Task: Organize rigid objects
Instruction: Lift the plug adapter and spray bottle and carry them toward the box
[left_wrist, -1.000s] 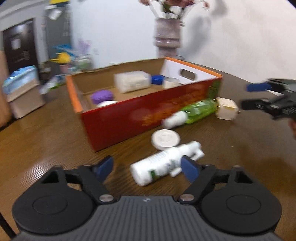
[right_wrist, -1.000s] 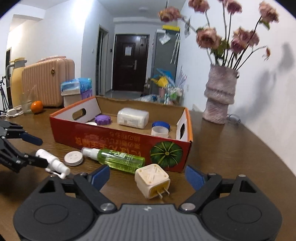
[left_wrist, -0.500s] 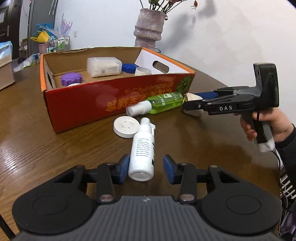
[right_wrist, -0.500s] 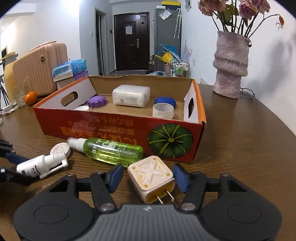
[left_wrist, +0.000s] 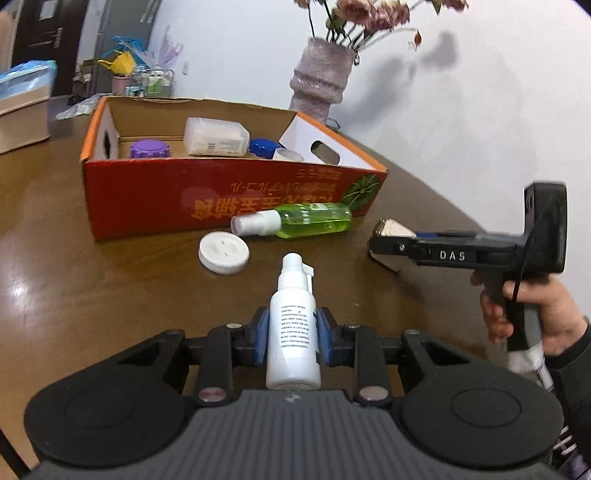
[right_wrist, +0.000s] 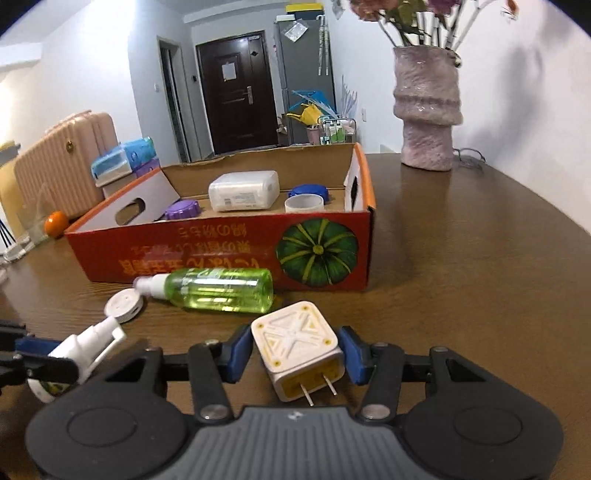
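Observation:
My left gripper (left_wrist: 291, 338) is shut on a white spray bottle (left_wrist: 293, 332), nozzle pointing away; it also shows in the right wrist view (right_wrist: 85, 349). My right gripper (right_wrist: 295, 350) is shut on a cream plug adapter (right_wrist: 299, 347), prongs toward the camera; the adapter also shows in the left wrist view (left_wrist: 393, 230). A red cardboard box (right_wrist: 221, 254) holds a white container (right_wrist: 243, 190), a purple lid (right_wrist: 183, 209), a blue lid (right_wrist: 308, 192) and a white cup (right_wrist: 303, 203).
A green spray bottle (right_wrist: 214, 290) and a round white lid (right_wrist: 123, 303) lie on the wooden table (right_wrist: 461, 277) in front of the box. A pink vase (right_wrist: 426, 110) stands at the back right. An orange (right_wrist: 56, 223) sits far left.
Both grippers have closed: the left on the white spray bottle, the right on the plug adapter. Both objects appear slightly lifted.

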